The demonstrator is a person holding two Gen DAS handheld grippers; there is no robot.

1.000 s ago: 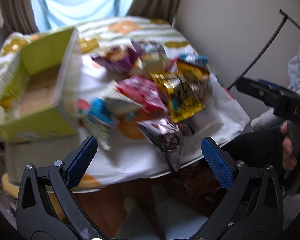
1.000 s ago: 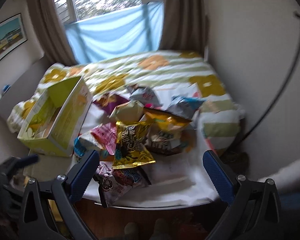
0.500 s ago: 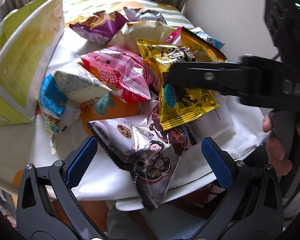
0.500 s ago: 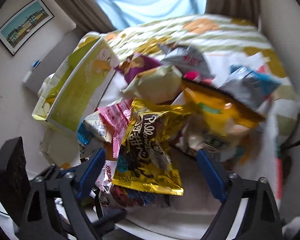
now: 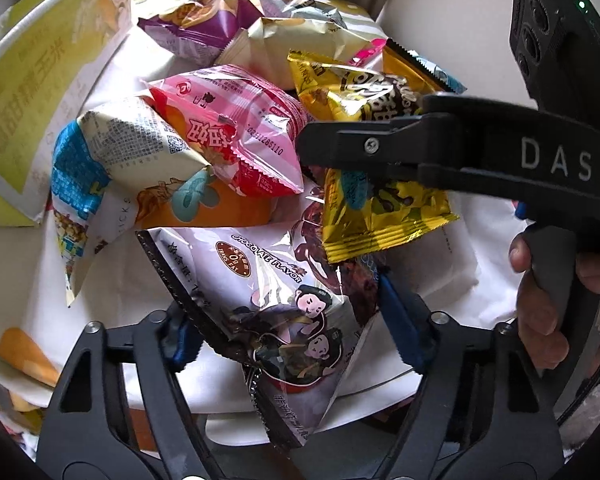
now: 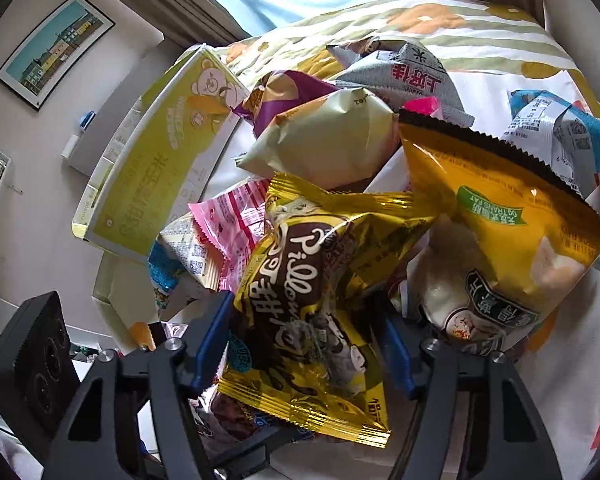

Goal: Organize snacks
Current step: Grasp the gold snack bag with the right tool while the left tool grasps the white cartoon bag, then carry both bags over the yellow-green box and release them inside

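On top of the white cloth [image 5: 456,272] spread over the flower-print bed, a heap of sealed snack packets lies loose, with a yellow-green cardboard box [image 5: 48,92] at its ten o'clock, its printed side towards the pile; judging by the task, that box is where the packets are meant to go.

The left gripper [image 5: 290,330] has just been closing its blue-padded jaws around a white foil packet printed with cartoon figures and the words "chocolate flavor" [image 5: 268,304]. That packet sits at the six o'clock edge of the heap, nearest the person, so it is the easy first pick. Both pads look pressed against its crinkled sides, pinching it across its width, though the left pad is partly hidden behind the packet's dark serrated seam.

The right gripper [image 6: 304,340] has likewise been closing on a gold foil packet with brown lettering [image 6: 312,300], which lies on top of the pile and half over the chocolate one. Its jaws straddle the packet's lower half and appear to bear on it; from the left camera the same tongs reach in from three o'clock, held by a hand [image 5: 540,300] on the trigger grip.

Taking one top-lying packet in each gripper probably lets both be lifted without dragging the pink striped packet [image 5: 236,140] or the orange pouch [image 6: 500,232] along.
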